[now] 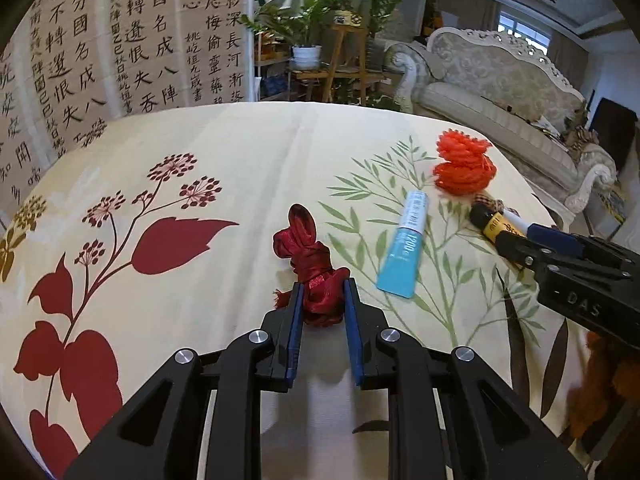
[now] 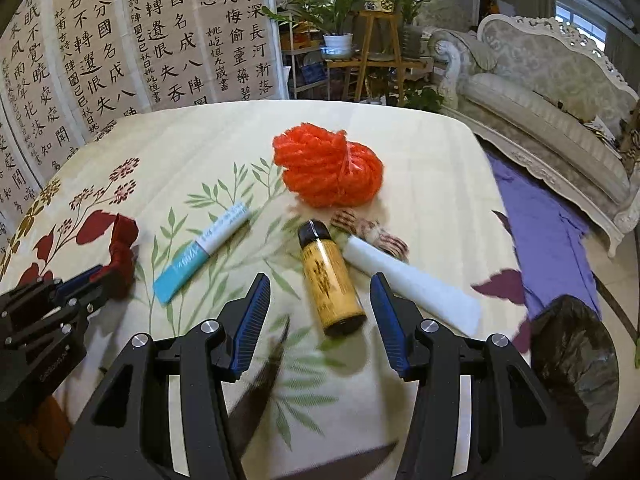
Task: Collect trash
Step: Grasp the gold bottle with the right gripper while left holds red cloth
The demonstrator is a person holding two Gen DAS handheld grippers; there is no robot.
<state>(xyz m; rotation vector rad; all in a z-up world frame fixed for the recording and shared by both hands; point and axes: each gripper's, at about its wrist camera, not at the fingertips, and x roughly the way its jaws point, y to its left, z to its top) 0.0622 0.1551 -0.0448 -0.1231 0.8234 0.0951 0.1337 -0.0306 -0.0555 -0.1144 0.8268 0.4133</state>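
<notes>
The red ribbon bundle [image 1: 316, 276] is clamped by the left hand-held gripper [image 1: 322, 296]; the right hand-held gripper [image 2: 320, 300] is held released around the yellow bottle [image 2: 330, 280]. Bare table [image 2: 420, 152] is seen at twelve o'clock; a black-lined bin [image 2: 576, 360], contents hidden, is set at three.

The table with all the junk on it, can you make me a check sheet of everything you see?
Surface: table under a floral cloth.
Job's things: red ribbon, blue tube, orange netting, yellow bottle, white tube, black bin bag.
Clutter: striped wrapper.
Grippers: left gripper shut on the ribbon; right gripper open around the bottle.
Cables: nothing seen.
Surroundings: calligraphy screen, plants, sofa.
</notes>
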